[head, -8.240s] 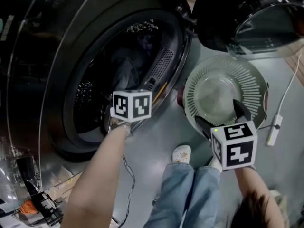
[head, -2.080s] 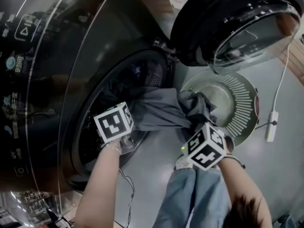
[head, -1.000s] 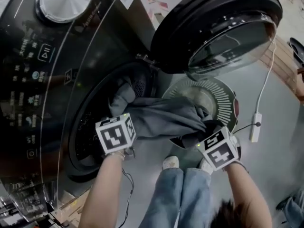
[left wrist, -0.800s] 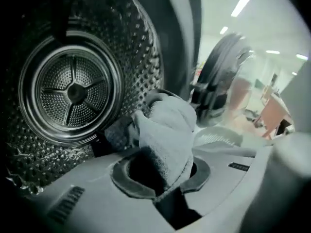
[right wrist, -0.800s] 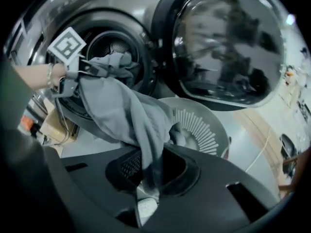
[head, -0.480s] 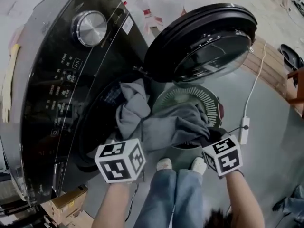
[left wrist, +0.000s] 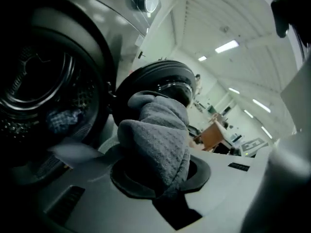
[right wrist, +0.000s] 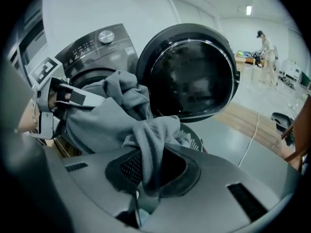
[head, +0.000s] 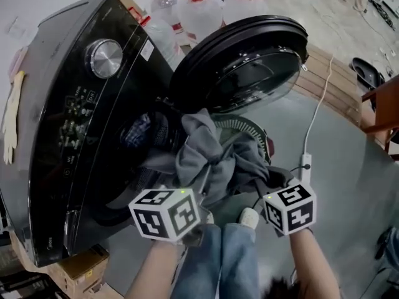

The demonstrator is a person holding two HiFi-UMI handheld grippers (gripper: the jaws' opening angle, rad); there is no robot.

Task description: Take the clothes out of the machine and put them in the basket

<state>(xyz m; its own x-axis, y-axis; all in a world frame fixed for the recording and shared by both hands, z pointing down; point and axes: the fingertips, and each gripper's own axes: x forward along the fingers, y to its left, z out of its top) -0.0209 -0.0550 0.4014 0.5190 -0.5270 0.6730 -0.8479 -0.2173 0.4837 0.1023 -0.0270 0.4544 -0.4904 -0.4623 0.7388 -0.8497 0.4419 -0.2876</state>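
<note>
In front of the open washing machine [head: 93,117], the grey garment [head: 212,161] hangs bunched between the two grippers, just above the basket [head: 249,127] on the floor below the door [head: 240,67]. A second ago it stretched from the drum mouth towards the basket; now both hands are higher and it is nearly clear of the drum, one tail perhaps trailing at the opening. The left gripper [left wrist: 163,183] has its jaws nearly closed, pinching a thick fold. The right gripper [right wrist: 146,174] clamps a thinner fold the same way. What remains is probably lowering and releasing. A checked cloth [left wrist: 63,120] remains inside the drum.
</note>
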